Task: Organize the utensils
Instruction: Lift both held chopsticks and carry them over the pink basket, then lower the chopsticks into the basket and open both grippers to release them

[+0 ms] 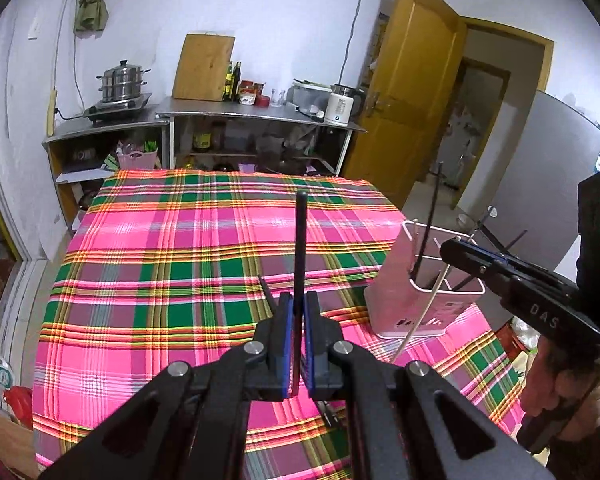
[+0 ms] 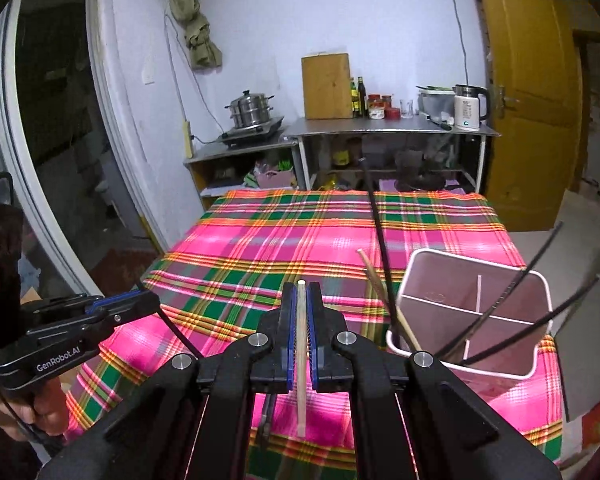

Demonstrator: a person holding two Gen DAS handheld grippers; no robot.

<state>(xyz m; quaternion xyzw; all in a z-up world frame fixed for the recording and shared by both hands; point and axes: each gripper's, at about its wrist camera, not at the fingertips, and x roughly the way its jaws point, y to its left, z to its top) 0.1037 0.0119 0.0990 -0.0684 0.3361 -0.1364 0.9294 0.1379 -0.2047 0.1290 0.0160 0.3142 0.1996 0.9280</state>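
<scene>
Holder (image 2: 470,312) near tablecloth (image 2: 260,248) edge

Your holder (image 2: 474,320) hides the chopsticks' lower ends, the black chopstick's (image 1: 300,248) bottom vanishes behind your left gripper (image 1: 299,320), shelf clutter (image 1: 260,140) too blurred to identify.

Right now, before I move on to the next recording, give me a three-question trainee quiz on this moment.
1. True or false: the left gripper is shut on a black chopstick.
2. What does the right gripper hold? A) a spoon B) a pale chopstick C) nothing
3. How many compartments does the pink holder show?

Key: 1 true. 2 B. 3 three, several chopsticks already standing inside.
</scene>
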